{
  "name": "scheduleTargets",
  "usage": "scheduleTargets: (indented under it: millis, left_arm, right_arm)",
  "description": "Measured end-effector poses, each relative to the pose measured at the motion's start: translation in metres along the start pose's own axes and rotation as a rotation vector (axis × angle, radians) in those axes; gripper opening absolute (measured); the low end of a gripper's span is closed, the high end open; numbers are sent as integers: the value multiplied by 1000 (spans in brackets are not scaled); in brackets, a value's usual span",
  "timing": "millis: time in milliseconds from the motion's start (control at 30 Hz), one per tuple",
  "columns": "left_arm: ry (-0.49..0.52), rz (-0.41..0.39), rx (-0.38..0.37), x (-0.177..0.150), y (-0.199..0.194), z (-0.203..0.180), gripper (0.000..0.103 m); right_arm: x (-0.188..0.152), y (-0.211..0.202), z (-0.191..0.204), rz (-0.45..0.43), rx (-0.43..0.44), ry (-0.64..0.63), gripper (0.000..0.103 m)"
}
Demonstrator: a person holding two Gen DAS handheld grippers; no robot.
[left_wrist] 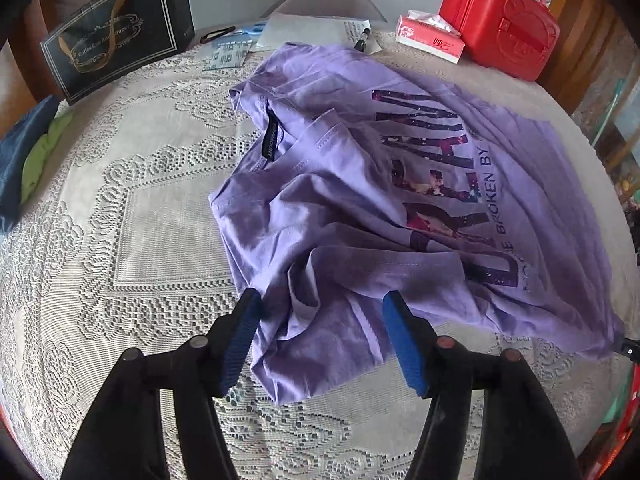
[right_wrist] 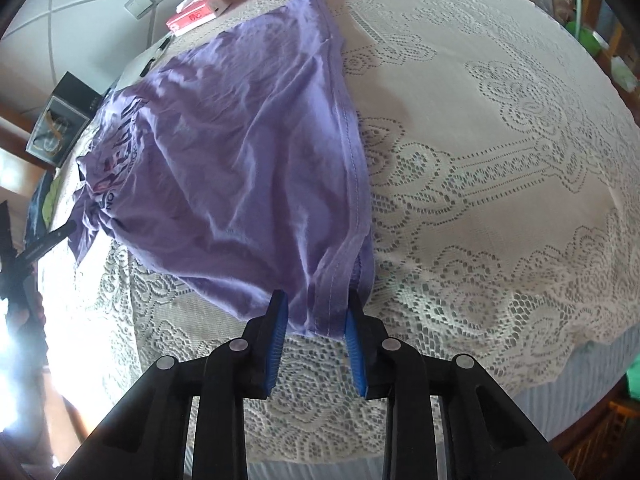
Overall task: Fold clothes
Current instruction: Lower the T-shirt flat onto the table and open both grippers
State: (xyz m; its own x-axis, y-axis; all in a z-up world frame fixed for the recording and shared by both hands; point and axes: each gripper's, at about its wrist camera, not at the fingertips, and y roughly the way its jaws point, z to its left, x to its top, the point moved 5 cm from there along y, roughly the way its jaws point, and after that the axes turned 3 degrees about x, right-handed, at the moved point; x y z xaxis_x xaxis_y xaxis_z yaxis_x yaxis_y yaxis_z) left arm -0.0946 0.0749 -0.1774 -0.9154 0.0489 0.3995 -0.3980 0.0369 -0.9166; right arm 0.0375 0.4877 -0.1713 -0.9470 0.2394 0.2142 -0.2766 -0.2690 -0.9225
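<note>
Left wrist view looks steeply down along the left gripper (left_wrist: 320,304), whose blue-padded fingers (left_wrist: 242,336) stand well apart and released over the near edge of the purple T-shirt (left_wrist: 360,184). A rumpled fold of the shirt, likely a sleeve, lies between them, but neither pad presses on it. The shirt sits crumpled on the counter (left_wrist: 152,216), which is covered with a white lace cloth; its neck label faces up and the dark printed lettering runs along the far right side.

At the back of the counter stand a dark gift box (left_wrist: 116,28) on the left, a red case (left_wrist: 500,20) on the right, and a tissue pack (left_wrist: 430,36) just beside the case. Loose papers (left_wrist: 304,30) lie between box and tissue pack, touching the shirt's far edge.

From the right wrist view, the right gripper (right_wrist: 316,312) also points steeply down, at the shirt's bottom corner. Its fingers (right_wrist: 278,328) are narrowly apart with the stitched hem (right_wrist: 352,168) bunched between them; the cloth reaches both pads, though whether they truly pinch it I cannot tell. The hem runs away from this gripper toward the far end of the counter. At the left edge of this view the other gripper shows as a dark shape near the shirt's printed end.
</note>
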Motion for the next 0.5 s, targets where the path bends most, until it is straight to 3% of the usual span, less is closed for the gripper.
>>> scheduleTargets:
  millis: [100, 333, 400, 467, 500]
  left_arm:
    - [4, 13, 45, -2, 13, -2, 58]
    - [-23, 11, 28, -2, 12, -1, 61]
    - [-36, 0, 9, -2, 12, 1, 61]
    - [-37, -17, 29, -5, 10, 7, 35]
    - [-40, -23, 34, -7, 8, 10, 27]
  right_arm:
    - [-1, 6, 0, 7, 0, 4, 26]
    - [2, 15, 3, 5, -15, -7, 26]
    - [2, 16, 2, 3, -32, -10, 17]
    - [2, 15, -2, 1, -39, -1, 11]
    - [2, 15, -4, 1, -31, 7, 10]
